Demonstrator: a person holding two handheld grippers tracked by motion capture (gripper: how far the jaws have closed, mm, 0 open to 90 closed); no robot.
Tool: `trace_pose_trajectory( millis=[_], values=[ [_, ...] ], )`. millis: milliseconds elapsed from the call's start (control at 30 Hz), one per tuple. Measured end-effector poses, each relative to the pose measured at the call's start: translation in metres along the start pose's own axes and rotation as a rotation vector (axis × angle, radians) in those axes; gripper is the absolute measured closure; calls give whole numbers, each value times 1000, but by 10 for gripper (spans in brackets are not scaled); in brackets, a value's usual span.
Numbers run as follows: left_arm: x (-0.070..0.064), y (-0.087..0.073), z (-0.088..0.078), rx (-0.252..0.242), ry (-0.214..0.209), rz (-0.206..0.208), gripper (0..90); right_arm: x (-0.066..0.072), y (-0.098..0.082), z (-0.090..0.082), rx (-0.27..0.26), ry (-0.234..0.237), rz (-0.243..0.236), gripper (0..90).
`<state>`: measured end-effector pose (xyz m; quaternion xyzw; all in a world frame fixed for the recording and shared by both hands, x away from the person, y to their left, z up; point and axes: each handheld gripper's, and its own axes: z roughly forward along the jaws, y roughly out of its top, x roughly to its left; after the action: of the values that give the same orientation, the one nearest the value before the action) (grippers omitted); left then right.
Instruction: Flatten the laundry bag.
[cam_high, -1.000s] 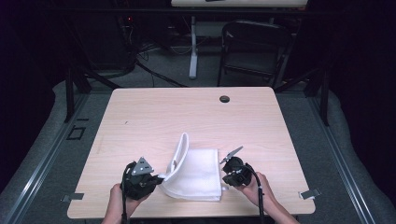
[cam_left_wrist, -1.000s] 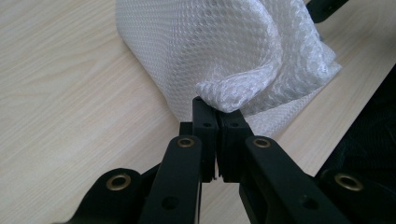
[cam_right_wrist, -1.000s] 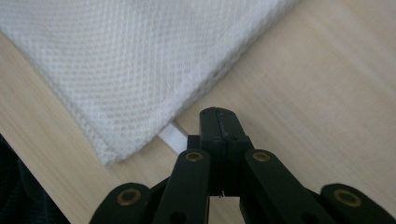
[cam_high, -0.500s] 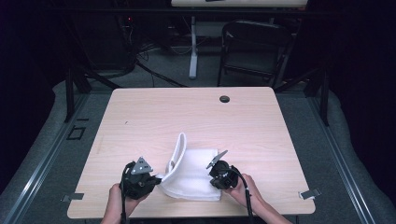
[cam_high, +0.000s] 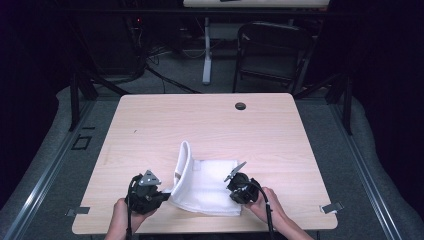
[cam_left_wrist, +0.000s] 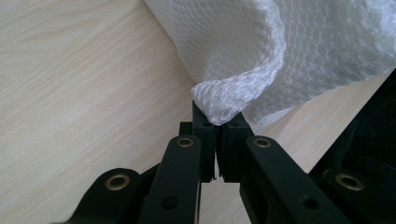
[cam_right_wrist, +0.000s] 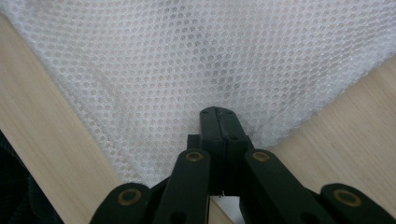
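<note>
Cloth (cam_high: 210, 187) white mesh, near desk (cam_high: 210, 125) front edge, left tongs (cam_left_wrist: 217, 123) still clamped on raised corner, right tongs (cam_right_wrist: 219, 123) closed w/ tips over cloth's right edge, moved inward since 1 s ago.

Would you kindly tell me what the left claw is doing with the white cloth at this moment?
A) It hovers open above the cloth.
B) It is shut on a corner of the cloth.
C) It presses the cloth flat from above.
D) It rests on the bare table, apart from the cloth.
B: in the left gripper view the left claw has its jaws closed together with a bunched corner of the white cloth pinched between them, above the table.
</note>
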<state>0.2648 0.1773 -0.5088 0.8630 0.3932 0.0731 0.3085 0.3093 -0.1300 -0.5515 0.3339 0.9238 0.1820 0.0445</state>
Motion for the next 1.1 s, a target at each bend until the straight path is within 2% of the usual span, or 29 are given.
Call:
trace_pose_trajectory(
  millis=[167,267,400,500,600,700,800,867,900,1000,1033,1100],
  values=[
    [2,-1,1,16,-2,0,867,-1,-3,-1,2,-1,11,900],
    [7,-3,0,28,-6,-15,845,-3,-5,-2,6,-7,15,900],
    [8,-5,2,43,-19,-20,868,-7,-8,-4,15,-5,28,900],
    [6,-4,7,83,-58,-4,880,-10,-12,-6,8,-8,39,900],
    [3,-5,13,118,-73,13,880,-14,-15,-7,13,-9,37,900],
    [2,-6,16,145,-97,7,871,-17,-17,-8,10,-13,45,900],
    [4,-6,15,163,-109,13,818,-20,-18,-9,17,-9,45,900],
    [7,-7,14,171,-116,0,798,-20,-19,-10,19,-6,45,900],
    [9,-7,13,181,-114,9,787,-21,-19,-10,24,-11,45,900],
    [13,-10,12,201,-119,-1,736,-21,-21,-10,11,-2,57,900],
    [14,-10,12,207,-119,1,714,-22,-21,-11,33,-6,45,900],
    [16,-12,11,221,-120,6,663,-23,-22,-11,20,-1,53,900]
  ],
)
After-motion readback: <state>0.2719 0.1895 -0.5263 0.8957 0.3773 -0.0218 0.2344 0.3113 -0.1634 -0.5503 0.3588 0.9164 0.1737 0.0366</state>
